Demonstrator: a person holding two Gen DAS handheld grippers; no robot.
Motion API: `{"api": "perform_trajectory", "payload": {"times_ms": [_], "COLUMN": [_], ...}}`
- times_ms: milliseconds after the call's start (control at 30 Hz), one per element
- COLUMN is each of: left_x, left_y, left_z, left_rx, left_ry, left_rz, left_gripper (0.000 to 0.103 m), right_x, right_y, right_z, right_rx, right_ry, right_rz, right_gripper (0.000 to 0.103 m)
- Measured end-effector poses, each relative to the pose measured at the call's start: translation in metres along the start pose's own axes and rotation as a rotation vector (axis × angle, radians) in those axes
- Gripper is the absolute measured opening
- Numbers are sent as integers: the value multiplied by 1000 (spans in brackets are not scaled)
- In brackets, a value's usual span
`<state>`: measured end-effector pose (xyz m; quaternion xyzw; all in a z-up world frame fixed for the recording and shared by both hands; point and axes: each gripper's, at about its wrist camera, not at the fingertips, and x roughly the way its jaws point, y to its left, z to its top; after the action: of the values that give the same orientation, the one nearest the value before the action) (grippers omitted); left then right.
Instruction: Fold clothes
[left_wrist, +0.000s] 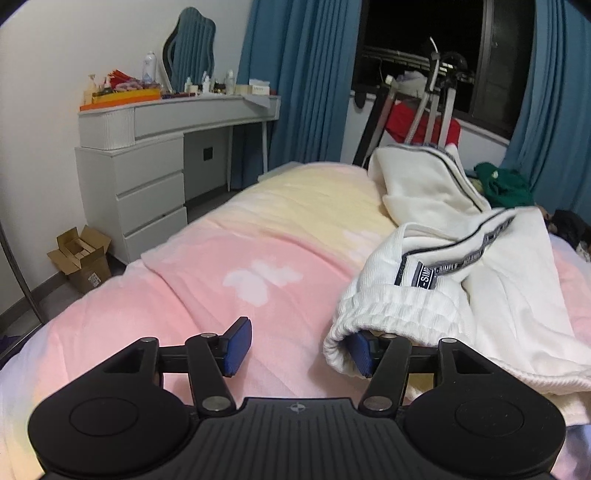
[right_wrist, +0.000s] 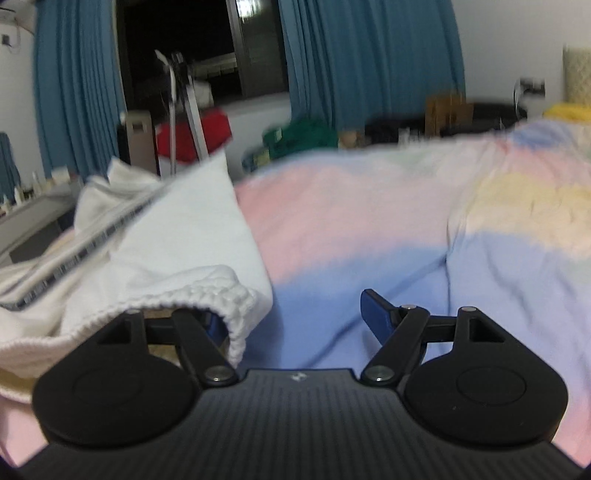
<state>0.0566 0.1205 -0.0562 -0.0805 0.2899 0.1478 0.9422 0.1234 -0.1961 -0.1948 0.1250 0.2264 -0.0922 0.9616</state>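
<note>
White sweatpants (left_wrist: 454, 258) with a black lettered side stripe lie crumpled on the pink and yellow blanket (left_wrist: 258, 236). My left gripper (left_wrist: 299, 347) is open; its right blue pad sits tucked inside the ribbed waistband (left_wrist: 391, 310), its left pad over bare blanket. In the right wrist view the same white sweatpants (right_wrist: 155, 236) lie at the left. My right gripper (right_wrist: 295, 317) is open too, its left pad hidden under the ribbed hem (right_wrist: 207, 291), its right pad over the blue part of the blanket (right_wrist: 369, 221).
A grey dressing table (left_wrist: 155, 147) with a mirror and bottles stands at the left, a cardboard box (left_wrist: 81, 258) on the floor beside it. Blue curtains (left_wrist: 295, 81) frame a dark window. A green garment (left_wrist: 502, 184) and a red item with a stand lie beyond the bed.
</note>
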Motion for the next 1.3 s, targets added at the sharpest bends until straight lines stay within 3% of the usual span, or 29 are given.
{"api": "perform_trajectory", "payload": {"times_ms": [100, 233, 333, 400, 600, 667, 767, 1000, 1100, 1167, 1267, 1300], "left_x": [1, -8, -16, -16, -16, -19, -21, -5, 10, 18, 31, 35], "left_y": [0, -1, -3, -6, -23, -29, -36, -64, -71, -73, -72, -71], "left_z": [-1, -4, -7, -7, -14, -16, -20, -24, -19, -9, 10, 15], "left_rx": [7, 34, 72, 98, 222, 260, 305, 507, 540, 498, 394, 364], "left_ry": [1, -9, -15, -5, -32, -57, -103, -205, -227, -207, -164, -158], "left_rz": [4, 8, 14, 29, 54, 46, 20, 41, 56, 25, -22, -34], "left_gripper": [59, 58, 60, 63, 77, 81, 85, 85, 82, 80, 68, 57], "right_x": [6, -2, -9, -6, -5, -4, -5, -16, -17, -19, -27, -30], "right_y": [0, 11, 21, 19, 13, 8, 5, 7, 2, 0, 1, 2], "right_z": [-4, -3, -2, -3, -4, -3, -1, 4, 4, 2, -3, -4], "right_rx": [23, 41, -39, -22, 29, 51, 80, 74, 98, 111, 133, 140], "right_ry": [41, 32, -4, 20, 40, 54, 56, 13, 30, 40, 62, 70], "right_rz": [31, 151, 138, 124, 95, 80, 86, 115, 120, 121, 125, 126], "right_gripper": [74, 74, 74, 73, 55, 39, 23, 16, 15, 14, 13, 13]}}
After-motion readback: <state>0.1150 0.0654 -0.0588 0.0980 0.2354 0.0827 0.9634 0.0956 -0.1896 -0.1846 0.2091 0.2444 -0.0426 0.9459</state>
